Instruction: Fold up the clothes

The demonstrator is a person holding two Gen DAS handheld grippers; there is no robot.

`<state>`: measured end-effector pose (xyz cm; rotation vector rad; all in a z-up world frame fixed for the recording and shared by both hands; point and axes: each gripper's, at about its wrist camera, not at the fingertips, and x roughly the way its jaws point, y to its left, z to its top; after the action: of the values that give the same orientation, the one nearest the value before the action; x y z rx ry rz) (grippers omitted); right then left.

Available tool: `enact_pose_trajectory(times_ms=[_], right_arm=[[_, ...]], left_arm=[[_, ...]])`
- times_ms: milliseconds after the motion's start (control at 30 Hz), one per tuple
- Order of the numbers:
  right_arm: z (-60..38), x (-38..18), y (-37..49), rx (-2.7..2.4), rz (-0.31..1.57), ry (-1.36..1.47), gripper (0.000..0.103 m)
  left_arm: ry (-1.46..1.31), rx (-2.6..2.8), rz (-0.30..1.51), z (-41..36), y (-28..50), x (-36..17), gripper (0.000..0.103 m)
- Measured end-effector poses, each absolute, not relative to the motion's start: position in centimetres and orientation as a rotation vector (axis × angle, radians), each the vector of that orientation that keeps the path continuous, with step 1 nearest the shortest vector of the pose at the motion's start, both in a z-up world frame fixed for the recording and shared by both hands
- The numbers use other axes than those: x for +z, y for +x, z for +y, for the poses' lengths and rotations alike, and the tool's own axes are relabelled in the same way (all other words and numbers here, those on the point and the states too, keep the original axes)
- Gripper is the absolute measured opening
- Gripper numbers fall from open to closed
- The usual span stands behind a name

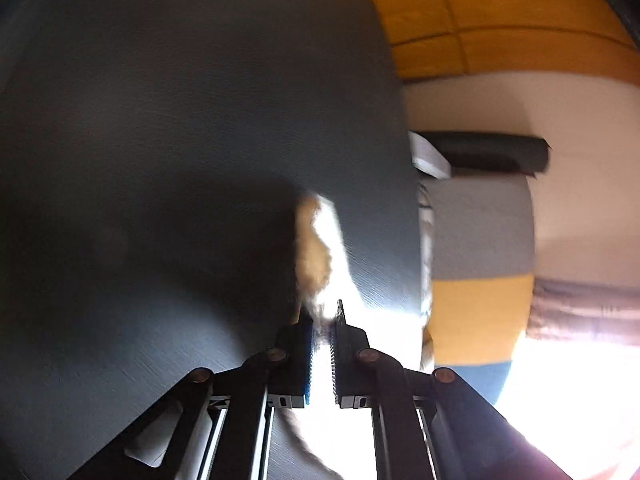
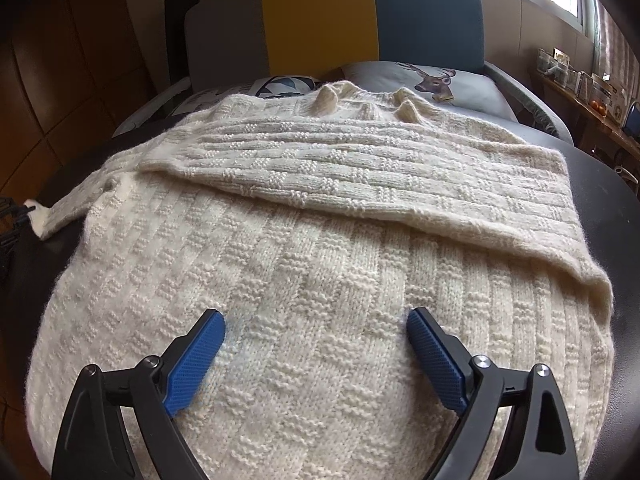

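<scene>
Between the left gripper's [image 1: 325,322] nearly closed jaws a fuzzy cream scrap of the sweater [image 1: 318,248] is pinched — they are clamped on it, though motion blur and glare wash out the cloth, and which part of the garment it is cannot be told. To the left of those jaws and ahead of them a dark grey surface [image 1: 160,140] fills the view; it is too smeared to name. To their right stand a headboard [image 1: 480,280] in grey, yellow and blue panels, a black roll [image 1: 492,150] beside it, and glare that swallows the lower corner.

Under the right gripper [image 2: 316,354] the sweater [image 2: 320,264] lies spread flat on a black table [image 2: 624,272], its near hem cut off by the frame. The blue pads [image 2: 198,360] stand wide apart just over the knit, with nothing gripped between them. Left of the jaws, one sleeve [image 2: 72,208] trails to the table's edge, its white tip reaching dark gear that is barely visible there. Ahead of the jaws the other sleeve [image 2: 360,176] is folded across the chest. Beyond it to the right a deer pillow [image 2: 436,80] rests on the bed — half hidden behind the collar.
</scene>
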<state>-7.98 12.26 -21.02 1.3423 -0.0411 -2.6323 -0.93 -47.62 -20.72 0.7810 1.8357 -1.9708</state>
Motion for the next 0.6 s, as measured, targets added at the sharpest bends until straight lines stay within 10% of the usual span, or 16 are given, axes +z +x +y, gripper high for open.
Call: enact_pose_trajectory(times_ms=[600], right_arm=[[15.0, -20.5, -7.7, -2.555, -0.327, 1.257, 0.095]], left_arm=[[1.374, -2.617, 1.588, -17.2, -16.3, -9.8, 0.007]])
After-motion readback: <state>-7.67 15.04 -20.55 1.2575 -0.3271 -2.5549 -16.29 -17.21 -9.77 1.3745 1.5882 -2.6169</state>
